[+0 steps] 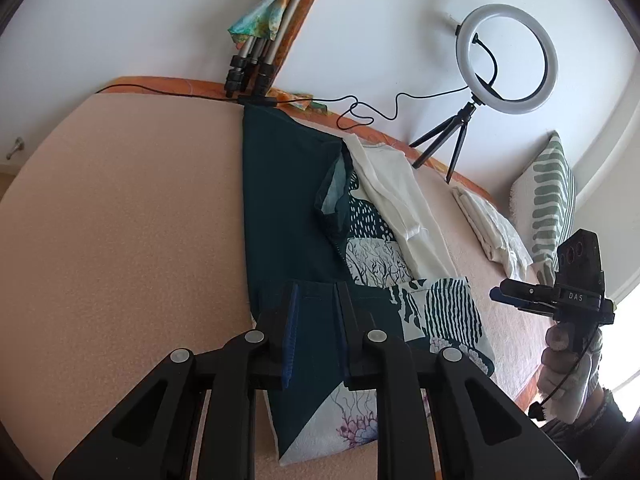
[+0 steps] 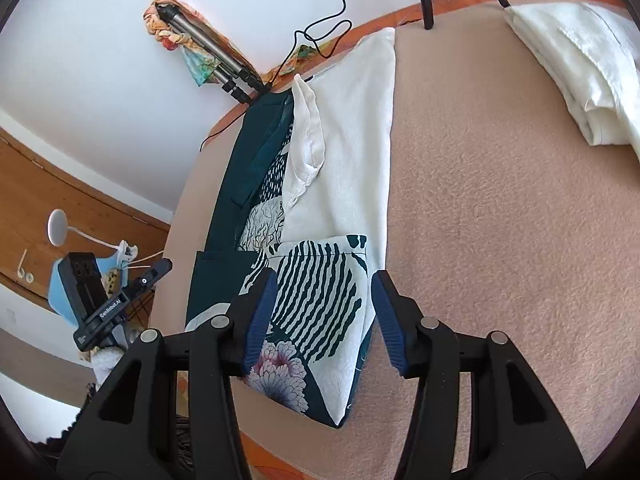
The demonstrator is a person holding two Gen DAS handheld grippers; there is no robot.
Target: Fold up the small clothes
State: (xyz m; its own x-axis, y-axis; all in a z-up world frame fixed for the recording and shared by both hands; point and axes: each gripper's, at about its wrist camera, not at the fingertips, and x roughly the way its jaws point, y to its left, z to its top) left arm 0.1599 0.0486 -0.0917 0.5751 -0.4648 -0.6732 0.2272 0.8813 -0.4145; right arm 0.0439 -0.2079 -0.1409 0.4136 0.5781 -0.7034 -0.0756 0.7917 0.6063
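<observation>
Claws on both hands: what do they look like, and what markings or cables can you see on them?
Both are matte black plastic. The left claw and right claw have angular linkage arms with round silver pivot pins and ribbed blue pads on the fingers. White lettering reads "DAS" on the right unit and "GenRobot.AI" on the left. A thin black cable hangs from the right unit. The right hand wears a pale glove.

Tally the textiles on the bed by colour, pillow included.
Dark teal patterned: 1, garment under both grippers
White: 2, garment beside it, folded pile at the far edge
Green striped: 1, pillow
Total: 4
</observation>
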